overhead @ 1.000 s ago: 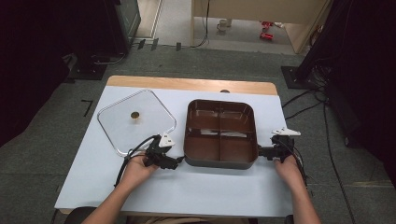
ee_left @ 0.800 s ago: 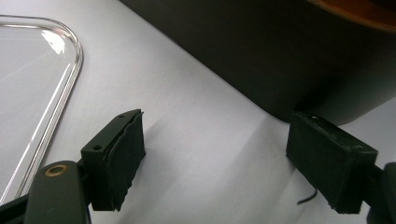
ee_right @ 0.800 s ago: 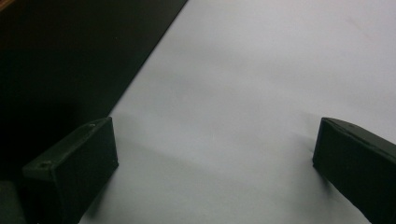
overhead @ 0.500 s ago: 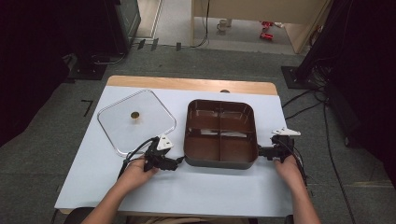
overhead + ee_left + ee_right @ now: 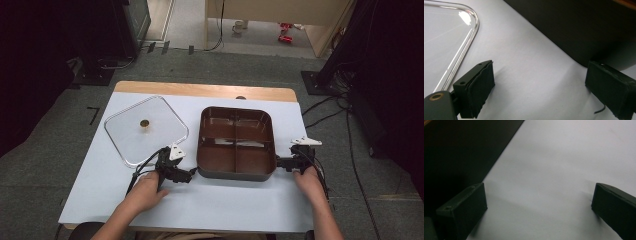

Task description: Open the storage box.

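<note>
A square brown pan [image 5: 235, 175] with a cross divider sits mid-table. Its dark outer wall [image 5: 586, 30] runs across the top of the left gripper view and fills the left side [image 5: 456, 150] of the right gripper view. A clear glass lid [image 5: 155, 137] with a small knob lies flat to the pan's left, its rounded corner [image 5: 446, 37] near my left jaw. My left gripper [image 5: 192, 174] [image 5: 541, 75] rests at the pan's front left corner; its jaws have just been opening and nothing is between them. My right gripper [image 5: 279, 162] [image 5: 540, 195] stands open beside the pan's right wall.
The white table [image 5: 240, 205] has a wooden strip [image 5: 200, 90] along its far edge. Cables trail from both grippers. Dark stands and cables sit on the grey floor [image 5: 60, 150] around the table.
</note>
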`<state>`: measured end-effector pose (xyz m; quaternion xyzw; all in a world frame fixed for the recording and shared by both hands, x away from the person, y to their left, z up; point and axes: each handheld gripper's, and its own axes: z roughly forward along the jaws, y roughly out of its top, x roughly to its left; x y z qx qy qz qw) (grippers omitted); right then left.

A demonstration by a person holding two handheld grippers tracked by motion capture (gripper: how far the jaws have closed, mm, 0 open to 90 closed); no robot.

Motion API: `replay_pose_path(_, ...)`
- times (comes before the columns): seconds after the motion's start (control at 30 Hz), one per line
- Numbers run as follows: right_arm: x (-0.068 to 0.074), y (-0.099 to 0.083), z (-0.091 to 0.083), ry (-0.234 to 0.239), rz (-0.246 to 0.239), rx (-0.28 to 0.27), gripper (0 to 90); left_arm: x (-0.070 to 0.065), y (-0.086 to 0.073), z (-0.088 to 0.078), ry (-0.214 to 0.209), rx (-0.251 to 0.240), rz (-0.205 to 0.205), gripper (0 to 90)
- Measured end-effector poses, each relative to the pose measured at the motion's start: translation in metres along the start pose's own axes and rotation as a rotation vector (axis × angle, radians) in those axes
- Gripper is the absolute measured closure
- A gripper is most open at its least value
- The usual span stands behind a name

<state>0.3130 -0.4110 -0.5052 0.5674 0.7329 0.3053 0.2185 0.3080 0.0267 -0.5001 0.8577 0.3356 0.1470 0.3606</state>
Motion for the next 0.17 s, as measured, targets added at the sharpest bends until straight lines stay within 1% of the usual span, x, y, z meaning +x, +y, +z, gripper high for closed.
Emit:
replay_pose_path(0.03, 0.0001, 0.0001, 0.0000, 0.000, 0.001, 0.000, 0.0, -0.0013, 0.0001, 0.0000, 0.010, 0.003, -0.008, 8.0)
replay_pose_path(0.17, 0.0001, 0.0000, 0.0001, 0.000, 0.000, -0.001, 0.0, -0.0013, -0.0002, -0.0003, 0.012, 0.003, -0.014, 7.7)
